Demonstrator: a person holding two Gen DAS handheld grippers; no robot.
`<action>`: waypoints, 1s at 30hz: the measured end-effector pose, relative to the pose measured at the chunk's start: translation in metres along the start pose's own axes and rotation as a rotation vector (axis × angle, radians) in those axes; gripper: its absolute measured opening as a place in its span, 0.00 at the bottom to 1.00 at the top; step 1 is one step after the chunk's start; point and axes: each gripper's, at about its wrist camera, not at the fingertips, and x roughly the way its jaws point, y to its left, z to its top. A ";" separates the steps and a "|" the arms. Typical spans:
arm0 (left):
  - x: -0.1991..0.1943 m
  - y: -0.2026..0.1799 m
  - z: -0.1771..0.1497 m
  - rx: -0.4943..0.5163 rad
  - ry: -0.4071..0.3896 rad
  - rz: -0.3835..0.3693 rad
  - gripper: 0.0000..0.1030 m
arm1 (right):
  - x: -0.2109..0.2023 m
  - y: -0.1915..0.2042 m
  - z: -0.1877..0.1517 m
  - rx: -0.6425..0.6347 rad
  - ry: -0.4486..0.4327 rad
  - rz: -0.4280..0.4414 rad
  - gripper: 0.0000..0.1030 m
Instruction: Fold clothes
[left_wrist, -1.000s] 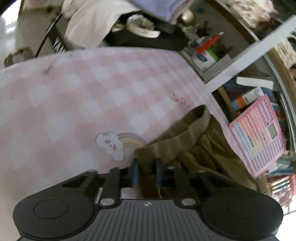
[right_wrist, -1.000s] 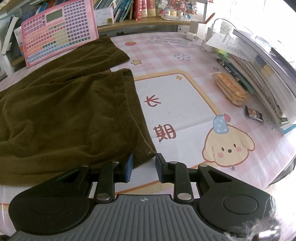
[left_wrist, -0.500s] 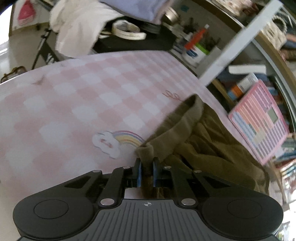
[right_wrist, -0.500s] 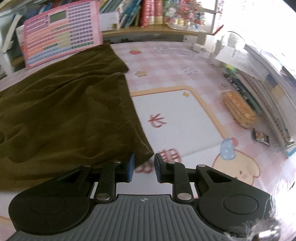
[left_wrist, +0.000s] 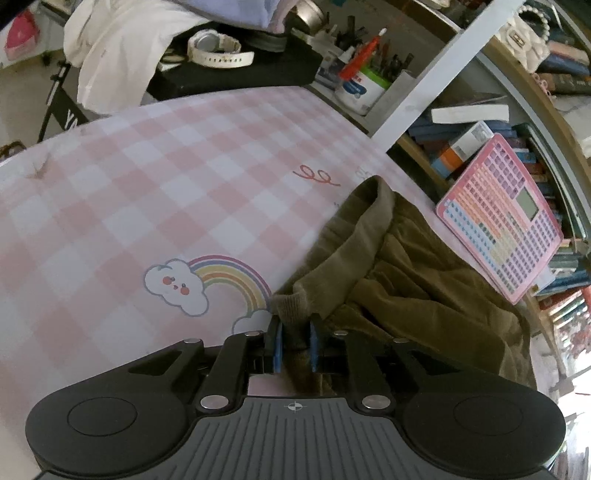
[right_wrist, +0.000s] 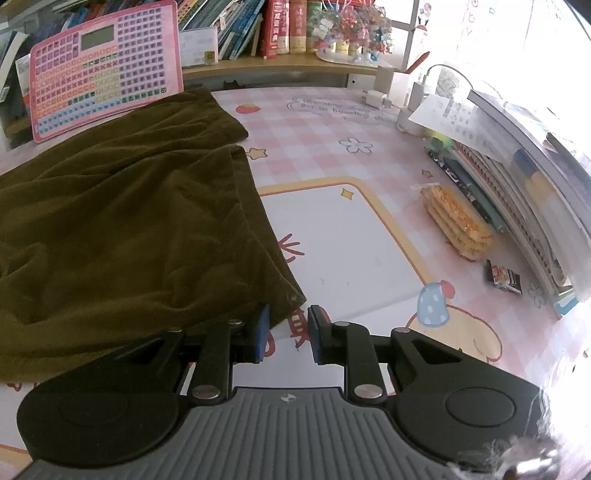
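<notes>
A pair of olive-brown trousers (right_wrist: 122, 236) lies spread across the worktop (right_wrist: 332, 236), which is covered by a pink checked mat (left_wrist: 147, 177) printed with cartoon figures. The waistband end (left_wrist: 354, 236) is bunched up near the mat's rainbow-and-cloud picture (left_wrist: 207, 284), while the leg ends reach toward the middle of the worktop, one leg lying over the other.

The left hand-held gripper (left_wrist: 294, 345) has the ribbed corner of the waistband between its blue pads (left_wrist: 277, 347); its jaws are easing apart, yet the cloth still fills the gap and both pads touch it. The right hand-held gripper (right_wrist: 286, 334) sits at the hem corner of the near leg (right_wrist: 290, 295). Its jaws stand a little apart and unclenched: the corner lies against the left-hand pad (right_wrist: 261, 328), and bare mat shows in the rest of the gap.

A pink keypad toy (right_wrist: 105, 68) leans against the bookshelf (right_wrist: 266, 66) at the worktop's far edge, just behind the trousers. Stacked books (right_wrist: 524, 184) and a packet of snacks (right_wrist: 456, 221) line the right edge. Beyond the left edge, white cloth (left_wrist: 122, 48) and a wristwatch (left_wrist: 218, 50) are heaped on dark furniture.
</notes>
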 end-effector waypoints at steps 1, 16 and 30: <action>-0.003 -0.002 0.000 0.017 -0.007 0.004 0.22 | -0.001 0.000 0.000 0.010 0.001 0.002 0.21; -0.060 -0.077 -0.022 0.450 -0.138 0.029 0.68 | -0.062 0.011 -0.013 0.127 -0.089 0.103 0.40; -0.077 -0.098 -0.053 0.592 -0.096 -0.033 0.71 | -0.091 0.043 -0.034 0.063 -0.074 0.176 0.42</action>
